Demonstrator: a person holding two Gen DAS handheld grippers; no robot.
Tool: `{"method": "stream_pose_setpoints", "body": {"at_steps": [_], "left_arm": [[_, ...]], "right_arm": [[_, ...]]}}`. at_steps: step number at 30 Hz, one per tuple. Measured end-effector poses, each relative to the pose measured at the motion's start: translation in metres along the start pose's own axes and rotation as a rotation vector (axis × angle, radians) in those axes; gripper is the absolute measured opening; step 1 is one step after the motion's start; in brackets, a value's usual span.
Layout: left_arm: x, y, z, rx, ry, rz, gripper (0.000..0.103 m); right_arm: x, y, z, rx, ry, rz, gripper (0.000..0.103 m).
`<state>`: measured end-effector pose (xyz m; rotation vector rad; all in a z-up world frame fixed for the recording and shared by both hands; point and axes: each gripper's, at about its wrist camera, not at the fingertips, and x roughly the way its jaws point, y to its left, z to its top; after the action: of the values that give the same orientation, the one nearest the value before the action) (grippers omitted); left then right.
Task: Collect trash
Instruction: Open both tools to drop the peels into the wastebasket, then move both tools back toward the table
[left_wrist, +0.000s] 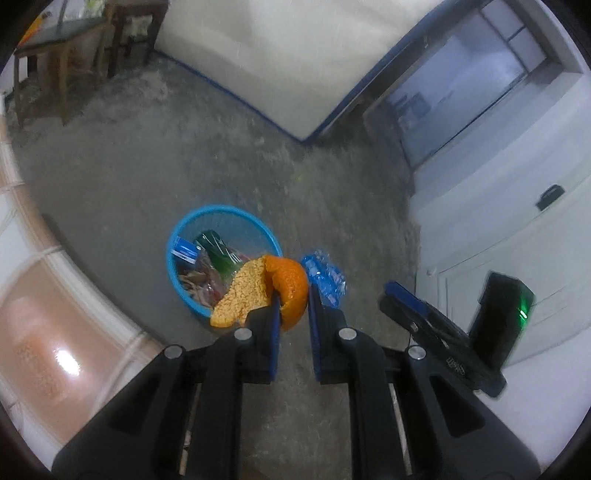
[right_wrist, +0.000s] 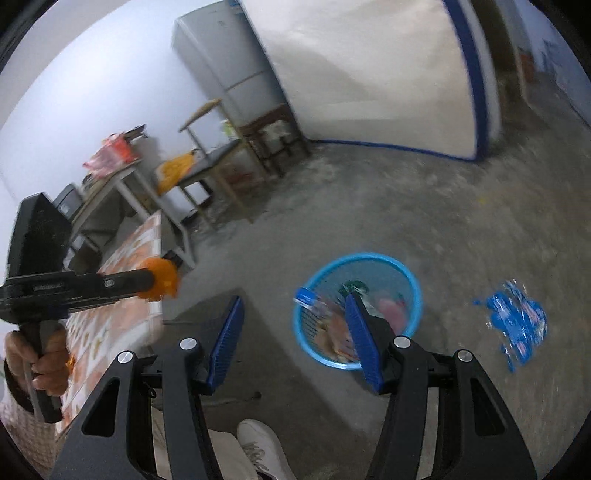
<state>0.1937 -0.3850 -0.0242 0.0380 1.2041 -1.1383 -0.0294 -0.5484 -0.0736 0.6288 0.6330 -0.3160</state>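
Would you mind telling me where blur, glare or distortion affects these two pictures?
Left wrist view: a bright glare spot on the tiled surface at lower left; the floor streaks with motion blur, while the orange peel in the left gripper stays fairly sharp. Right wrist view: the blue wrapper and blue basket smear; fisheye bends the wall's blue stripe.

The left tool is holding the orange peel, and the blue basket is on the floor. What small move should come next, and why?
Probably carry the left tool a little further forward, until the orange peel hangs over the blue basket, and open only then. The peel is gripped between the pads, and the basket already holds other trash. The blue wrapper on the floor can wait for the empty right tool.
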Motion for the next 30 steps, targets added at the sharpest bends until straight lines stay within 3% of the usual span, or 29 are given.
{"method": "stream_pose_setpoints", "body": {"at_steps": [4, 6, 7, 9, 11, 17, 23, 26, 30], "left_arm": [[0.058, -0.008, 0.009, 0.024, 0.025, 0.048, 0.014], [0.082, -0.006, 0.009, 0.041, 0.032, 0.073, 0.036], [0.099, 0.0, 0.011, 0.04, 0.052, 0.122, 0.057], [0.111, 0.011, 0.009, 0.017, 0.051, 0.163, 0.061], [0.109, 0.023, 0.007, -0.018, 0.051, 0.138, 0.061], [0.084, 0.032, 0.002, -0.011, 0.015, 0.167, 0.062], [0.048, 0.02, -0.001, 0.003, -0.032, 0.12, 0.062], [0.014, 0.009, -0.009, 0.015, -0.071, 0.063, 0.07], [-0.058, 0.006, -0.04, 0.04, -0.135, 0.062, 0.078]], "right_arm": [[0.008, -0.016, -0.007, 0.04, 0.012, -0.008, 0.056], [0.013, -0.019, -0.011, 0.057, 0.023, -0.004, 0.056], [0.012, -0.022, -0.012, 0.062, 0.026, -0.004, 0.056], [0.015, -0.024, -0.014, 0.065, 0.029, -0.003, 0.056], [0.014, -0.027, -0.016, 0.068, 0.029, -0.007, 0.056], [0.015, -0.034, -0.018, 0.091, 0.032, -0.015, 0.056], [0.008, -0.021, -0.013, 0.075, 0.008, 0.002, 0.056], [0.002, -0.006, -0.009, 0.041, -0.022, 0.031, 0.067], [-0.001, 0.031, -0.001, -0.05, -0.037, 0.106, 0.069]]}}
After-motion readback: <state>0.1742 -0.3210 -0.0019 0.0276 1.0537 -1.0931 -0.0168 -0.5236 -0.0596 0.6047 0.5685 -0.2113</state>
